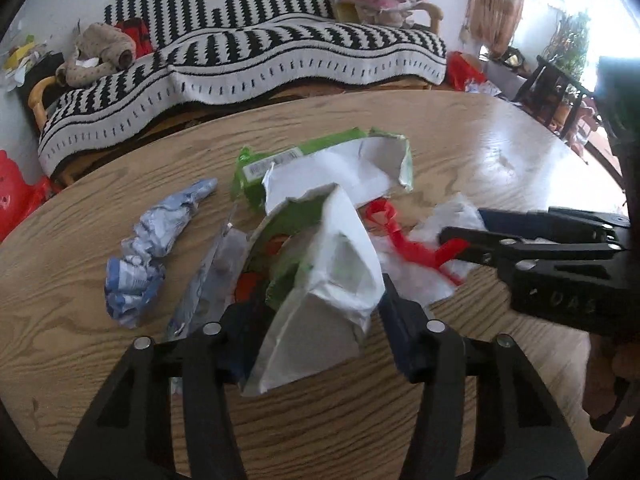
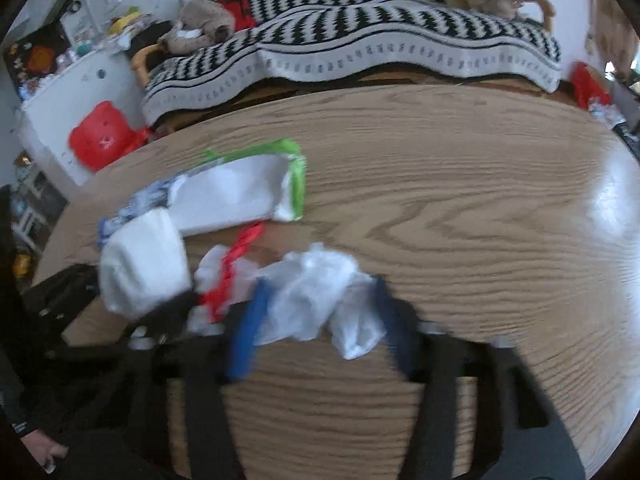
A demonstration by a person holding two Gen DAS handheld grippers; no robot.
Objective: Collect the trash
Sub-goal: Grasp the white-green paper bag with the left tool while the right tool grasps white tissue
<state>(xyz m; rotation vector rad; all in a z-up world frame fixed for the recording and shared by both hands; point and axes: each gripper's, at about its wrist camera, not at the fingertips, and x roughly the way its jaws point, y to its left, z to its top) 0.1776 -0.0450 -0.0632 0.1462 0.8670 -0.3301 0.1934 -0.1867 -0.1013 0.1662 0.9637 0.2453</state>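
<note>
Lying in a loose heap near the middle of the wooden bench point(image 1: 460, 136), the trash is made up of torn green-and-white carton pieces, crumpled plastic and wrappers. The nearer carton piece point(image 1: 332, 264) stands up between the fingers of the left claw point(image 1: 308, 316), which is clenched on it, one finger at each side of the white card. Behind it lies a second torn carton piece point(image 1: 320, 168) with a barcode label, flat on the bench. To its left rest a crumpled blue-and-white wrapper point(image 1: 148, 248) and a clear plastic packet point(image 1: 212, 272), both just beside the held piece.

On the other side, a crumpled white plastic bag point(image 2: 308, 292) with a red strip point(image 2: 236, 260) running through it sits between the fingers of the right claw point(image 2: 316, 320); the wrist view is blurred, yet the blue-tipped fingers press in on the bag from both sides, so it is grasped. In the left wrist view this claw point(image 1: 460, 236) reaches in from the right with its tips at the red strip point(image 1: 400, 240).

Beyond the bench stands a sofa under a black-and-white striped blanket point(image 1: 248, 52), with a plush toy point(image 1: 100, 52) at one end. A red plastic bag point(image 2: 100, 140) lies on the floor near a white cabinet point(image 2: 64, 92).
</note>
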